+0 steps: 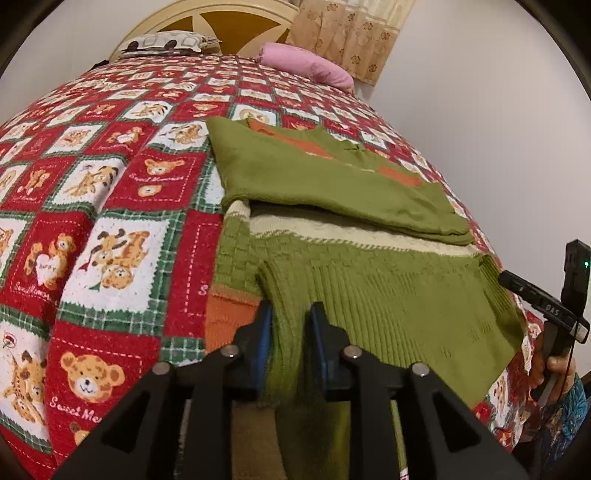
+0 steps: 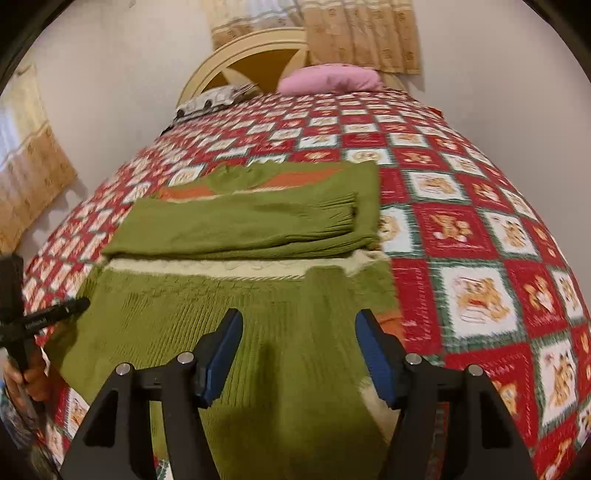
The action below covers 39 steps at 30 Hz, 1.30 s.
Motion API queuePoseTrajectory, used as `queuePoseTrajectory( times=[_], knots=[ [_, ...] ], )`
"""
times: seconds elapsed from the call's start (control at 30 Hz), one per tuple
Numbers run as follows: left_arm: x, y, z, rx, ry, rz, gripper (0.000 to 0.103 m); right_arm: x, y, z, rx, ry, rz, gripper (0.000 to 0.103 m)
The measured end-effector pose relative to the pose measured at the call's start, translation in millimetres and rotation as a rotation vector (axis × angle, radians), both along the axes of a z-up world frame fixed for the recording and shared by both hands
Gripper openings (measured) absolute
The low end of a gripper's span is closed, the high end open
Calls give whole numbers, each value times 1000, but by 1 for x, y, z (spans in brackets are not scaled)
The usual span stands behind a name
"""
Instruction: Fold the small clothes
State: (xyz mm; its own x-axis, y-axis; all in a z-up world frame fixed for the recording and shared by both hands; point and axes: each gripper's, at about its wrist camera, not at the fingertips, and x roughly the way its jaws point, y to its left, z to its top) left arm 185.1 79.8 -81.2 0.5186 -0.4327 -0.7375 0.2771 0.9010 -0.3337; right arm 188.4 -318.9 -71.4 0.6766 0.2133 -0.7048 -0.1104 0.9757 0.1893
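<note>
A green knitted sweater [image 1: 388, 295] with cream and orange bands lies on the bed, its sleeves [image 1: 332, 184] folded across the chest. My left gripper [image 1: 290, 317] is shut on the ribbed bottom hem at the sweater's left corner. In the right wrist view the same sweater [image 2: 258, 295] fills the foreground, with the folded sleeves [image 2: 251, 225] beyond it. My right gripper [image 2: 299, 332] is open, its blue pads [image 2: 221, 354] spread on either side of the hem, holding nothing.
The bed carries a red, white and green teddy-bear quilt [image 1: 110, 221] [image 2: 480, 258]. A pink pillow [image 1: 306, 64] [image 2: 328, 79] and a patterned pillow [image 1: 166, 42] lie by the headboard. Walls and curtains [image 2: 362, 33] stand behind. The other gripper's handle shows at each view's edge [image 1: 565, 306] [image 2: 22, 314].
</note>
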Motion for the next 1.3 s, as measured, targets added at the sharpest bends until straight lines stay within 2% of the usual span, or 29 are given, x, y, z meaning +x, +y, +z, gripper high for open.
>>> queuePoseTrajectory(
  times=[0.07,0.1,0.13,0.17,0.2,0.23,0.27,0.43,0.53,0.73,0.8,0.97,1.3],
  knots=[
    [1,-3,-1,-18,3,-14,42,8,8,-10,-38,31,27,64],
    [2,-4,-1,-26,4,-19,45,11,11,-14,-68,50,28,64],
    [1,-5,0,-24,0,-18,47,13,14,-19,-106,64,24,58],
    [0,-8,1,-8,-11,-12,43,11,17,-22,-144,57,23,38],
    [-2,-12,2,28,-28,-8,36,9,20,-22,-174,42,20,25],
    [-3,-13,3,53,-40,-3,10,5,21,-20,-200,30,21,7],
    [-3,-14,3,67,-41,-5,10,2,20,-17,-199,29,20,6],
    [-4,0,11,0,-26,36,10,-17,12,8,-128,-35,-2,6],
    [-3,5,29,-33,-54,58,10,-29,9,32,-90,-100,-26,6],
    [13,0,62,-38,-119,80,10,-31,12,69,-56,-204,-72,6],
    [23,-2,67,-32,-131,92,10,-27,12,78,-54,-234,-97,6],
    [47,-2,72,-45,-121,123,10,-8,11,82,-45,-237,-138,6],
    [94,-8,84,-31,-129,163,10,38,13,94,-85,-258,-149,6]
  ],
)
